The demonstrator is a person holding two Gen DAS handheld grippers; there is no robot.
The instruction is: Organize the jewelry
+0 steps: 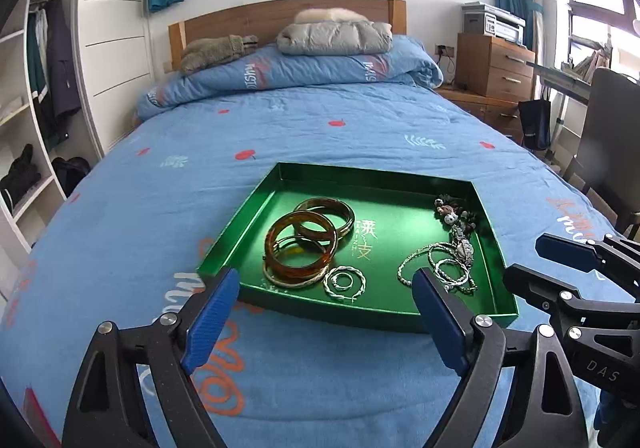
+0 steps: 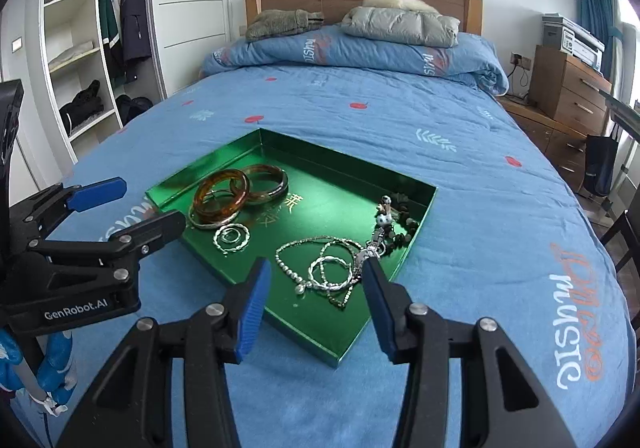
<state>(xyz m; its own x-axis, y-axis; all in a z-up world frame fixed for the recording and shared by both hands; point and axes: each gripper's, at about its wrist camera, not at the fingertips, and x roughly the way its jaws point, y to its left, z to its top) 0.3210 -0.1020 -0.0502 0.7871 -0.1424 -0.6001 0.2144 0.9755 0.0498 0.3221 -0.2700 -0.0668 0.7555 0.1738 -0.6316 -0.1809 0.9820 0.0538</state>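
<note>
- my left gripper (image 1: 326, 290) hangs released, blue pads spread wide, above the near edge of the green tray (image 1: 248, 208), gripping nothing.
- my right gripper (image 2: 316, 276) is also released, its jaws parted over the tray's near corner, with the tangle of silver chains (image 2: 320, 264) showing between them; i cannot tell whether a pad touches them.
- the tray sits flat on the blue bedspread (image 1: 320, 128), all the jewelry inside it.
- toward one end, an amber bangle (image 1: 300, 248) leans on a gold bangle (image 1: 292, 278), with a brown bangle (image 1: 326, 218) just behind.
- small silver hoops (image 1: 345, 282) lie beside the bangles.
- a dark beaded bracelet with animal charms (image 1: 454, 214) lies in the far corner, a watch (image 1: 464, 248) between it and the chains.
</note>
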